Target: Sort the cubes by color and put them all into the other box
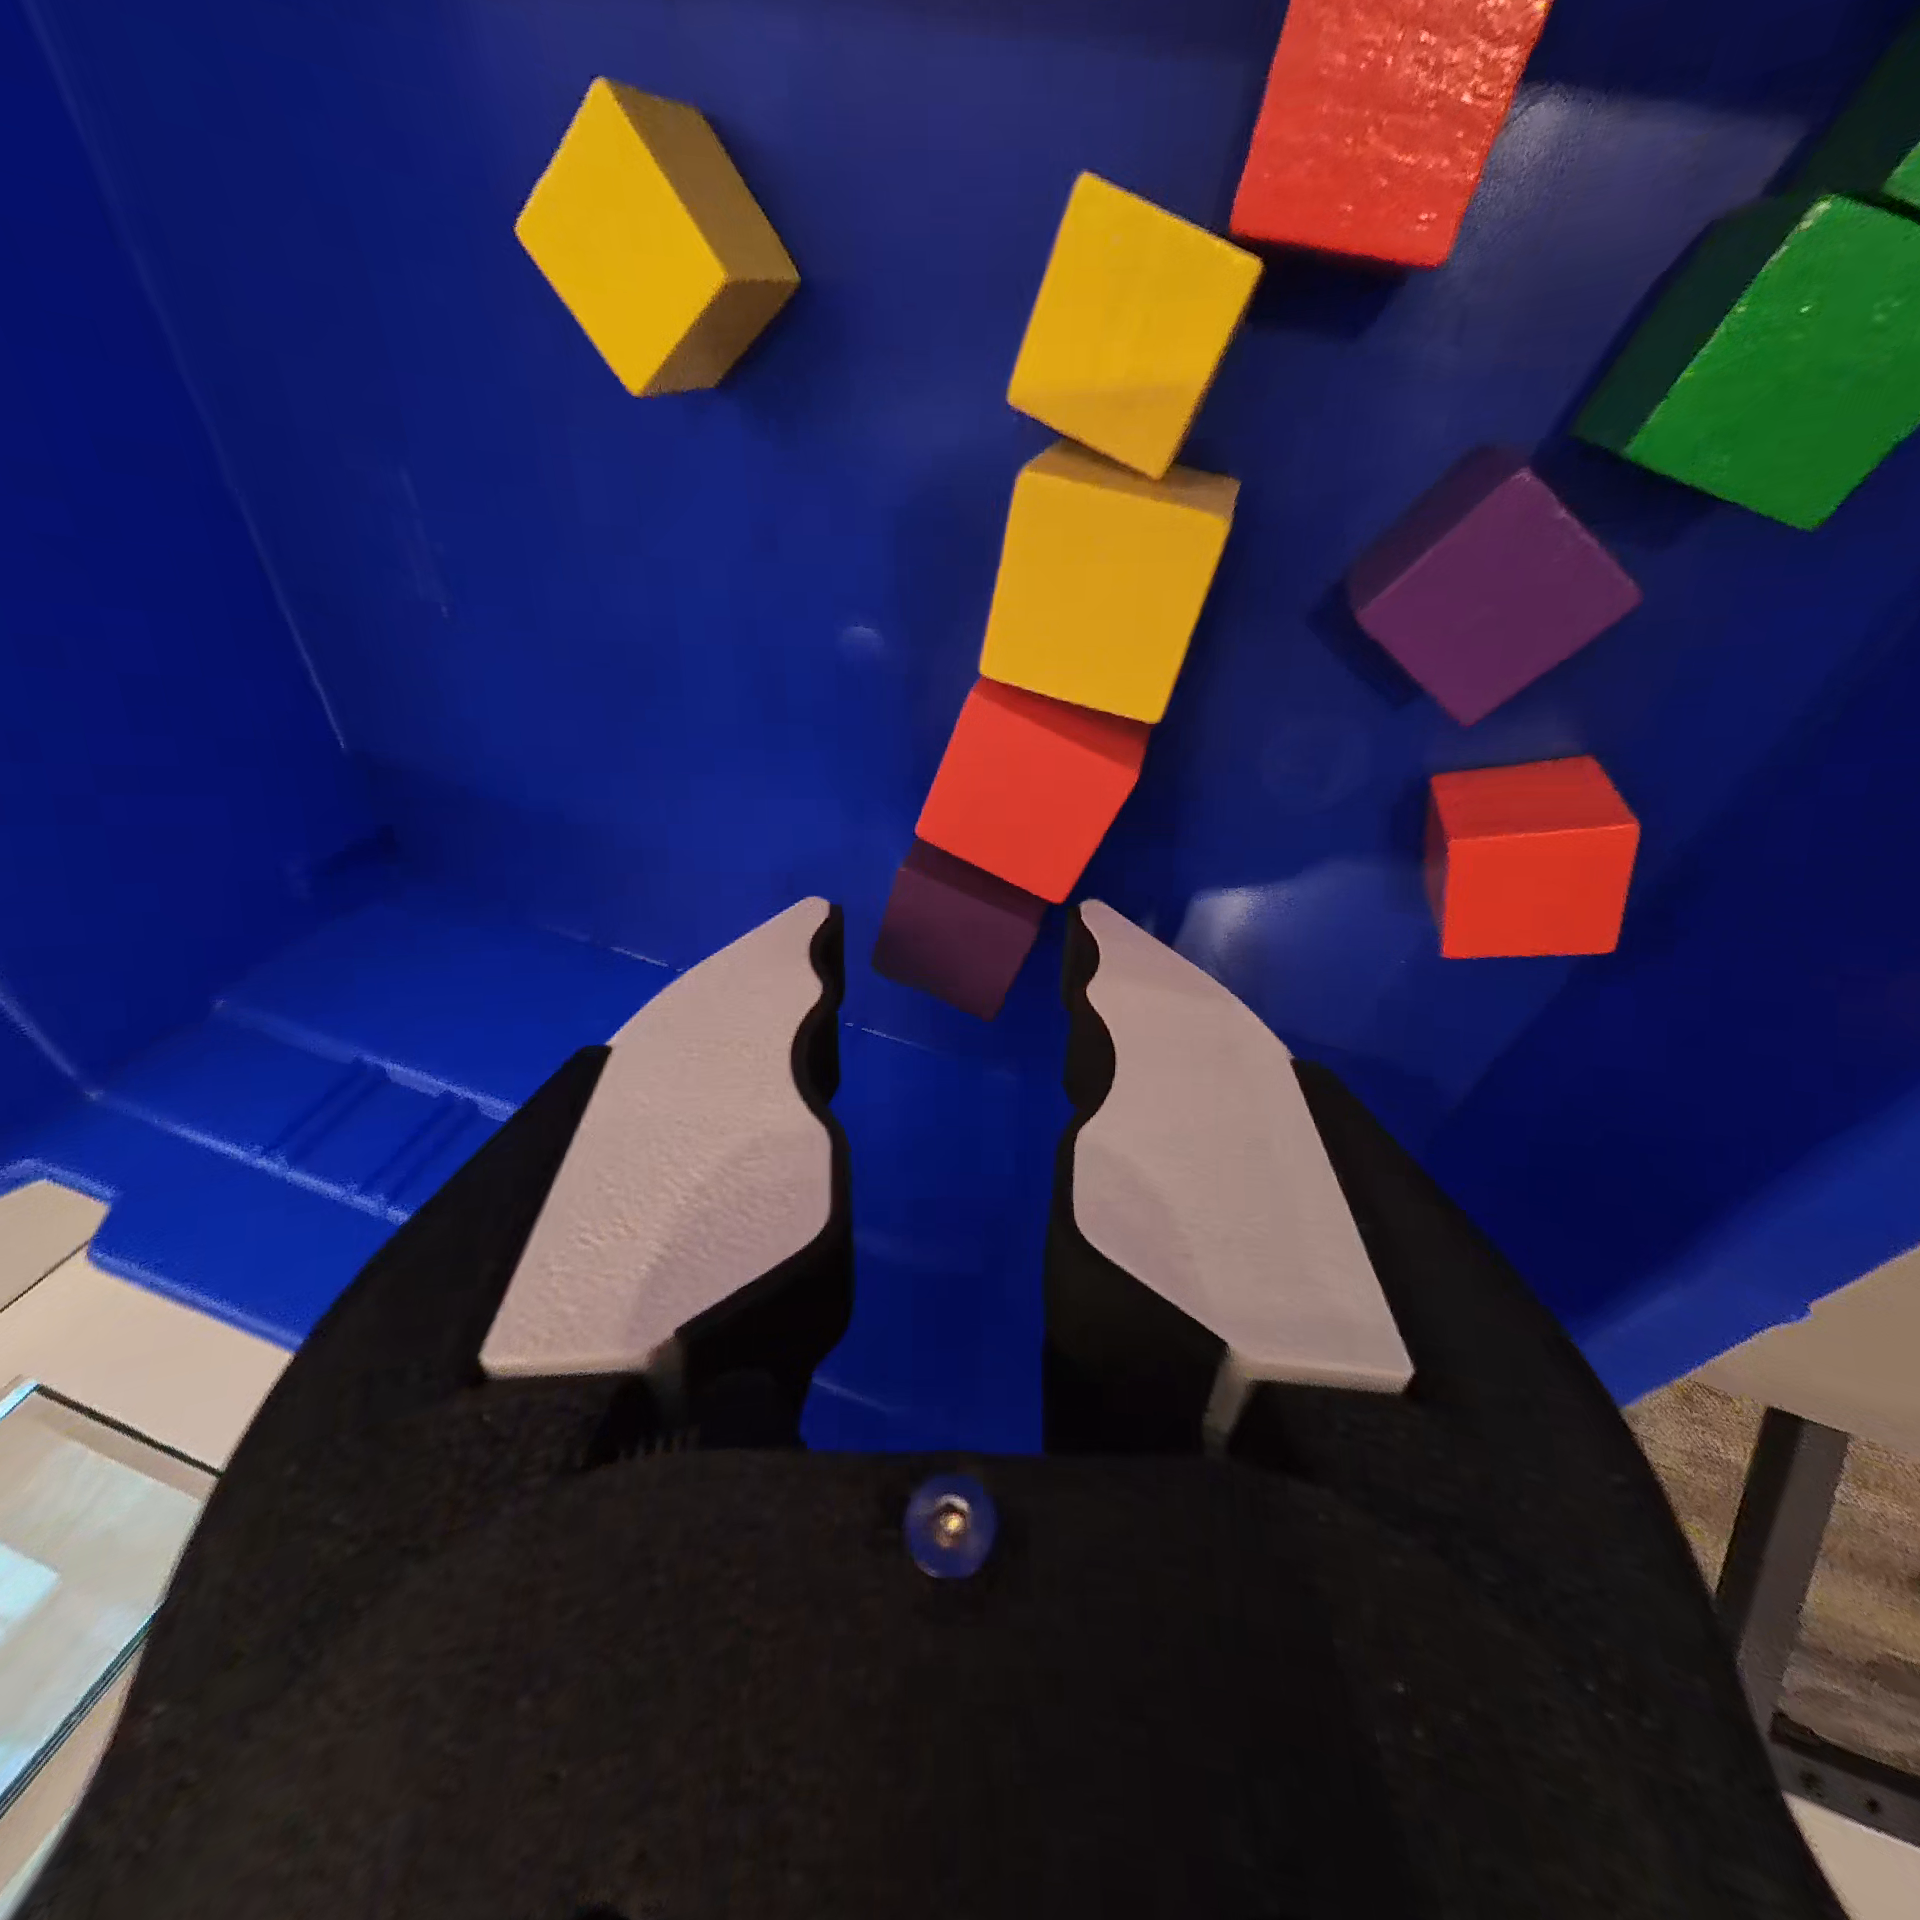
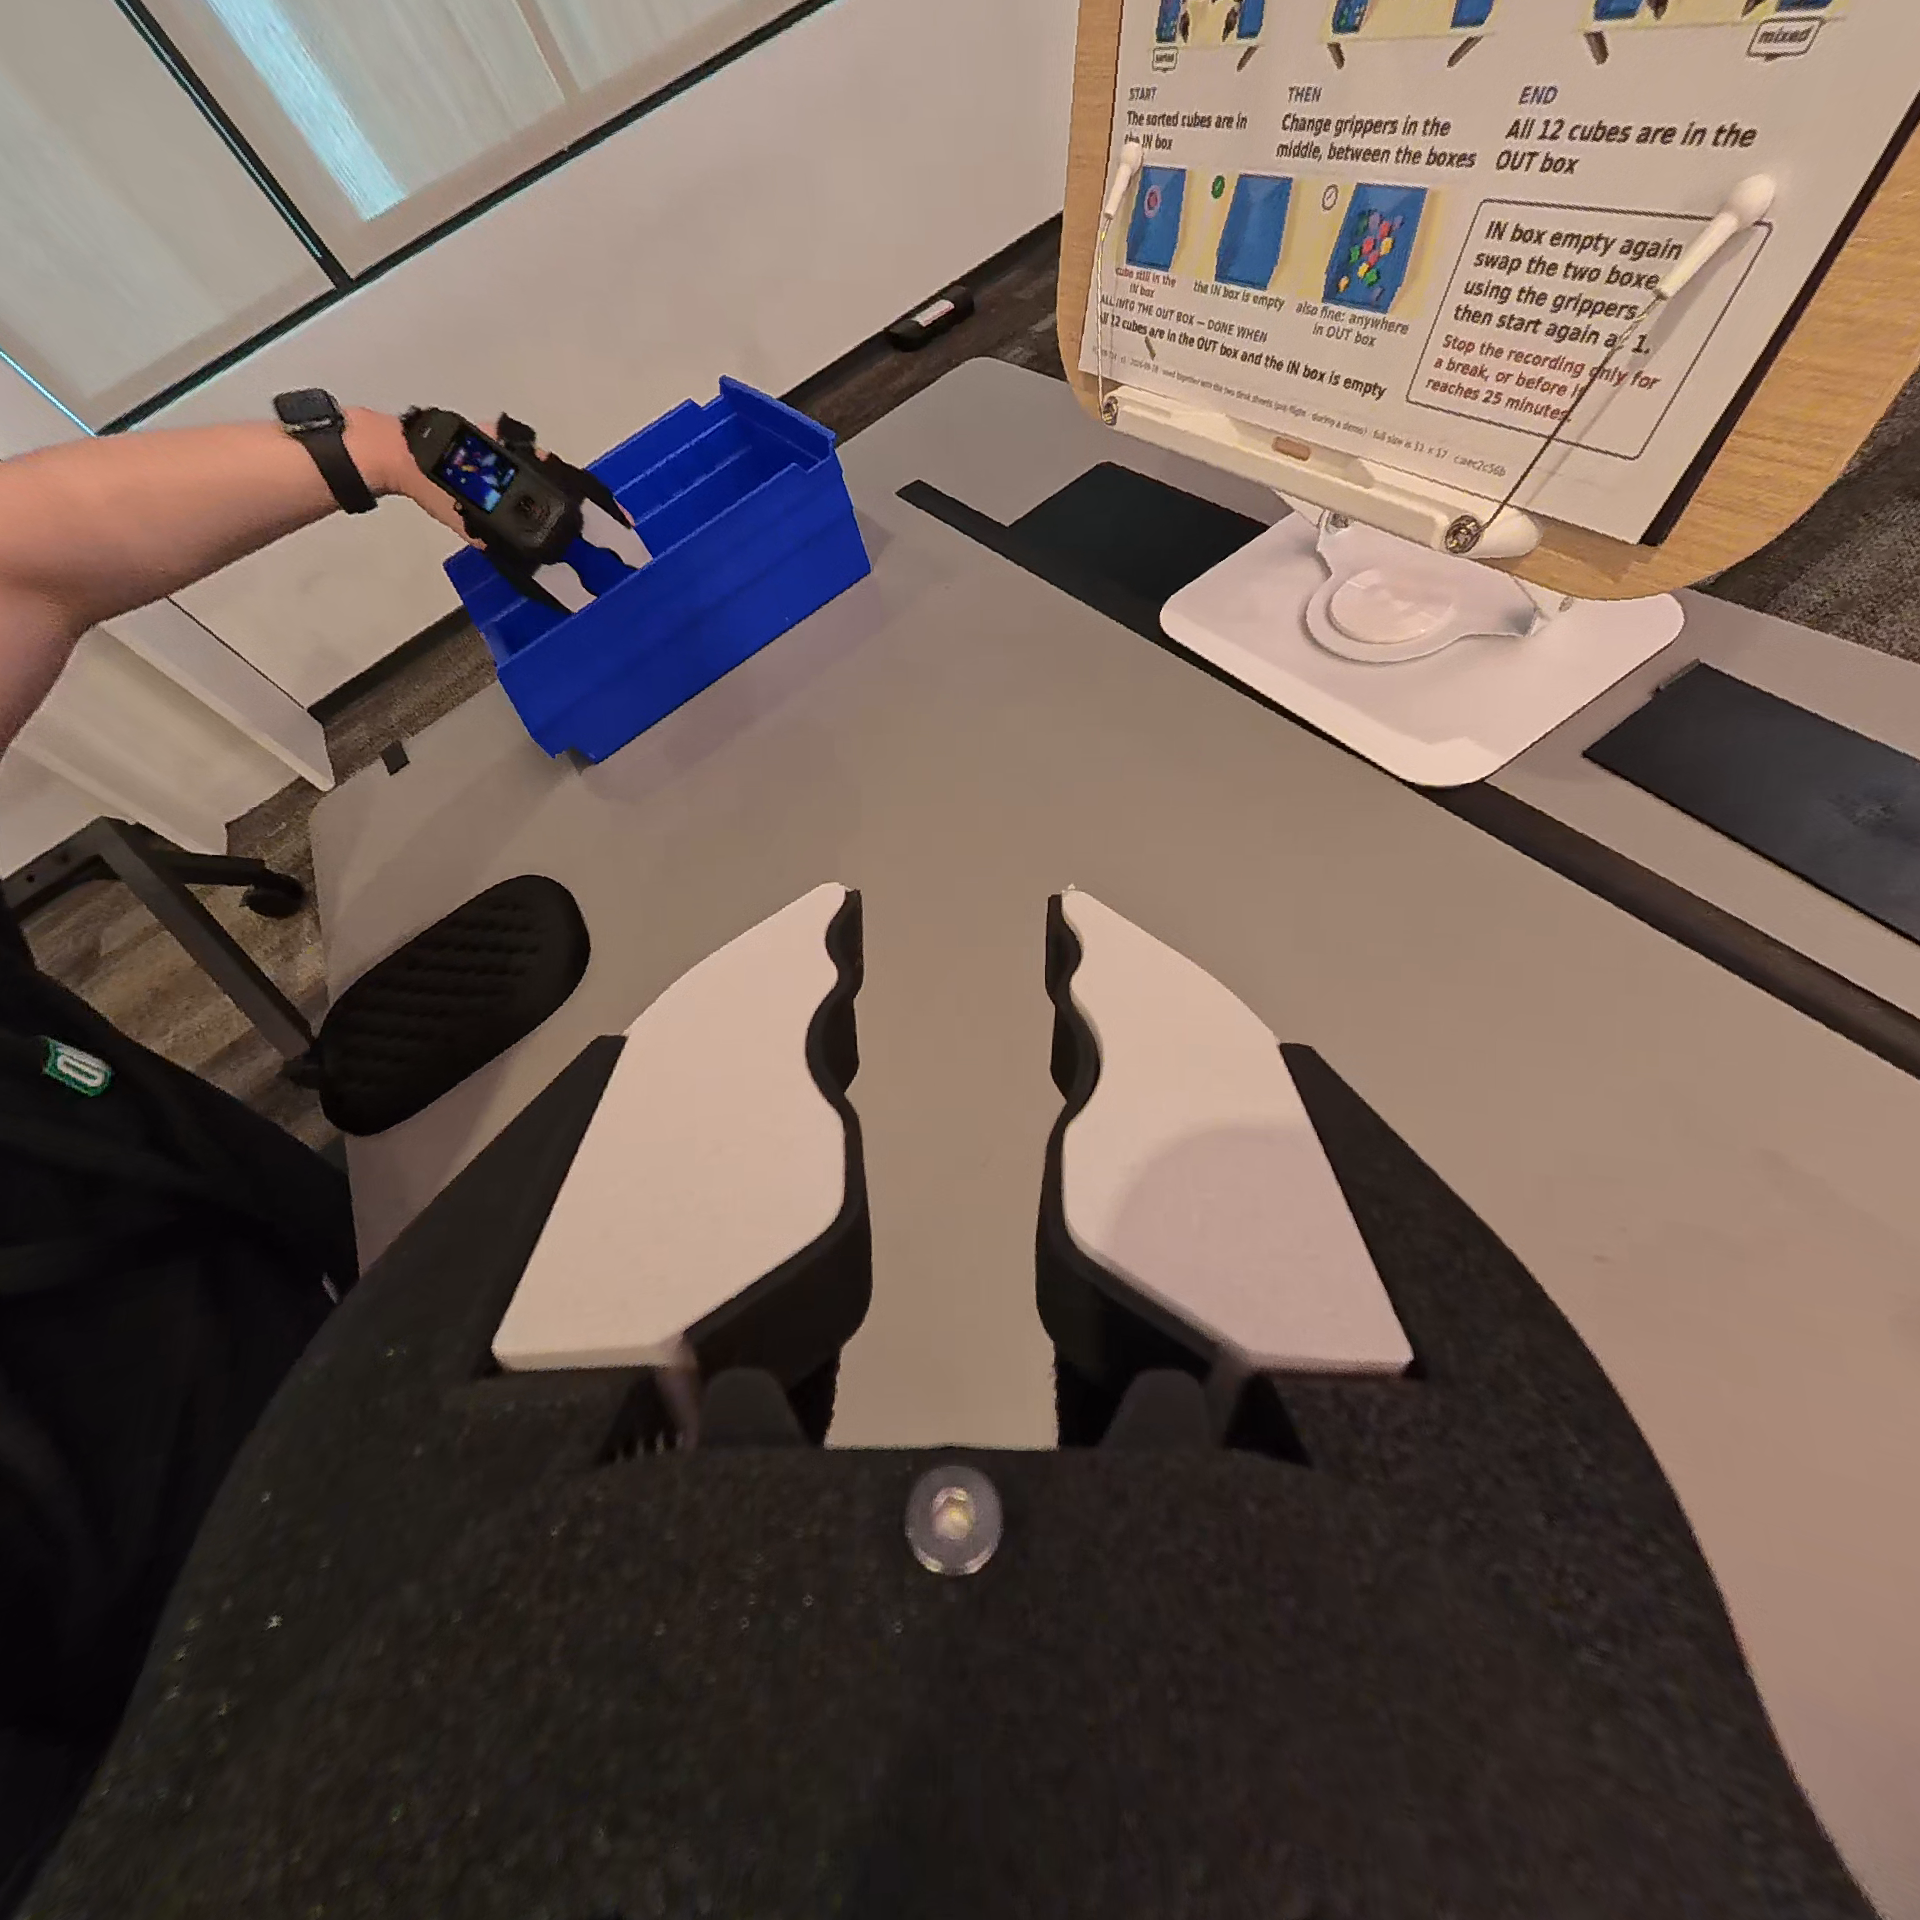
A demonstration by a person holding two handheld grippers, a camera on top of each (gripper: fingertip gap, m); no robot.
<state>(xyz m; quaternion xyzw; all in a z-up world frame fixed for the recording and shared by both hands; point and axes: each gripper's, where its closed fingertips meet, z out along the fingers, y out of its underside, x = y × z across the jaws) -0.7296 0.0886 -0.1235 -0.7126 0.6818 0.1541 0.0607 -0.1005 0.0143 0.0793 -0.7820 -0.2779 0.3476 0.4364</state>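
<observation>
Inside the blue box [image 1: 416, 644], seen from our left wrist camera, we hold the left gripper [image 1: 951, 914] with its jaws apart and nothing between them, its tips just short of a dark purple cube [image 1: 951, 940]. That cube is partly covered by a red cube [image 1: 1023, 795] touching it, and two yellow cubes [image 1: 1107, 582] [image 1: 1132, 322] continue the same ragged line. A third yellow cube [image 1: 649, 239] sits apart to the left; a second purple cube [image 1: 1496, 592] and a small red cube [image 1: 1527, 857] lie to the right. A larger-looking red cube [image 1: 1371, 125] is cut off by the top edge, and green cubes [image 1: 1766, 364] run off the right edge, so we cannot count them.

From our right wrist camera, the right gripper [image 2: 956, 904] hangs empty, jaws apart, over the grey table [image 2: 935, 748]. Across the table a person's hand [image 2: 416, 468] dips the other gripper into the box, whose contents are hidden by its wall. An instruction sheet on a stand [image 2: 1423, 634] is cropped at the top.
</observation>
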